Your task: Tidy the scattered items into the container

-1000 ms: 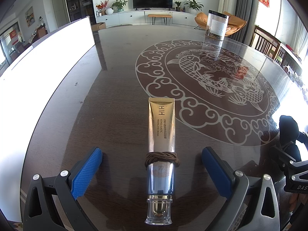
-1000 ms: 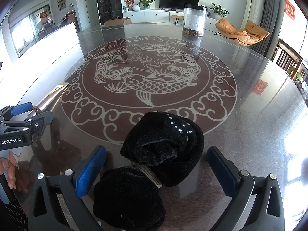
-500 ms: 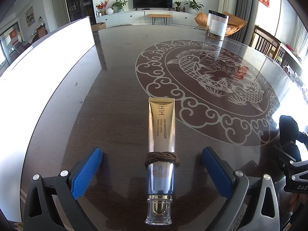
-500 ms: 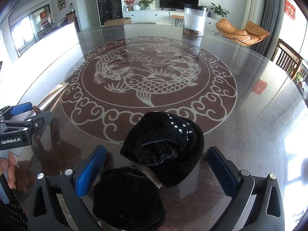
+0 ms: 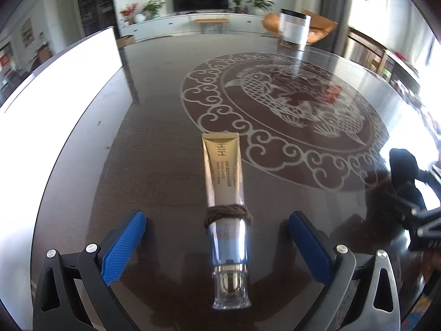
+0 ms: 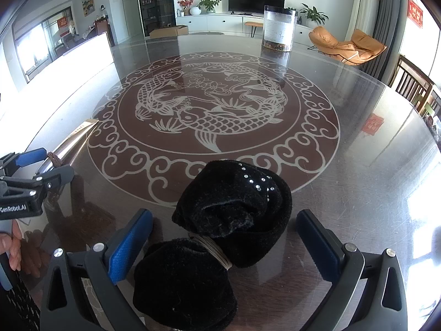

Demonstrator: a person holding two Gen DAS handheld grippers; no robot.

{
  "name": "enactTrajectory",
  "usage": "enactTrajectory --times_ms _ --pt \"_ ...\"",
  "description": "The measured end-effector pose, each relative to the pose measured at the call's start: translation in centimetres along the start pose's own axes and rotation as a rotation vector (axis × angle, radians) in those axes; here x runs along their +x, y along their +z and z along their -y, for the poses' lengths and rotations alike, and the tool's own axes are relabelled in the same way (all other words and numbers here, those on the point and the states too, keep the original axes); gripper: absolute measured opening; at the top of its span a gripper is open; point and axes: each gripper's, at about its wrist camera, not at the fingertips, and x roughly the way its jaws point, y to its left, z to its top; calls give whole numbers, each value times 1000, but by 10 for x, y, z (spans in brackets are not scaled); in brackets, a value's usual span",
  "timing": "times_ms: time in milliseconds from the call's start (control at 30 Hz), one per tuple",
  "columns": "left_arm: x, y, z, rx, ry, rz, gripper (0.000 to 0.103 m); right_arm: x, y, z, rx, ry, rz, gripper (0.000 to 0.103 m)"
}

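The tube (image 5: 224,193) was seen lengthwise between the wide-open fingers of the left gripper (image 5: 217,237), cap nearest, while the right gripper (image 6: 224,234) was likewise spread around the black cloth (image 6: 220,229)

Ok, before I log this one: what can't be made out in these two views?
- Jar contents: too far and small in both views; only a brownish layer at the bottom shows.
- Tube small print: too fine to read in the left wrist view.
- Black velvet bow: its near end is cut off by the bottom edge of the right wrist view.
- Right gripper: blurred at the left wrist view's edge.
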Motion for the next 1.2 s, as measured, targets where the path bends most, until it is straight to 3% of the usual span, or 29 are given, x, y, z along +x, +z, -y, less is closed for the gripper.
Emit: enactTrajectory --times_ms 100,200,300,533,700,733,800,833,867,1000,1200 --pt "-8 -11 -10 71 -44 -11 103 -8 -3 10 33 65 -21 103" --pt "-16 -23 -22 73 -46 -10 103 -23 -16 24 93 148 -21 103" --pt "-19 -29 -28 69 -50 -7 103 -30 -25 25 76 161 -27 103" --pt "-6 -6 -3 124 -67 -59 103 -29 -19 30 156 199 -27 103" --pt "7 16 10 88 -46 -114 103 -21 -7 24 155 217 -56 103" --pt "9 19 16 107 -52 -113 100 -20 -6 22 144 211 -59 103" --pt "5 21 23 136 -73 -85 78 -20 -3 17 121 208 -53 84" --pt "2 23 27 145 -74 -76 58 -20 -1 14 97 197 -50 57" --pt "0 24 28 139 -81 -71 29 -19 1 9 60 163 -55 41" --pt "-10 19 20 74 -122 -63 29 -23 6 7 26 160 -75 38" --pt "-49 1 9 31 -140 -12 28 -56 7 15 41 192 -10 38"
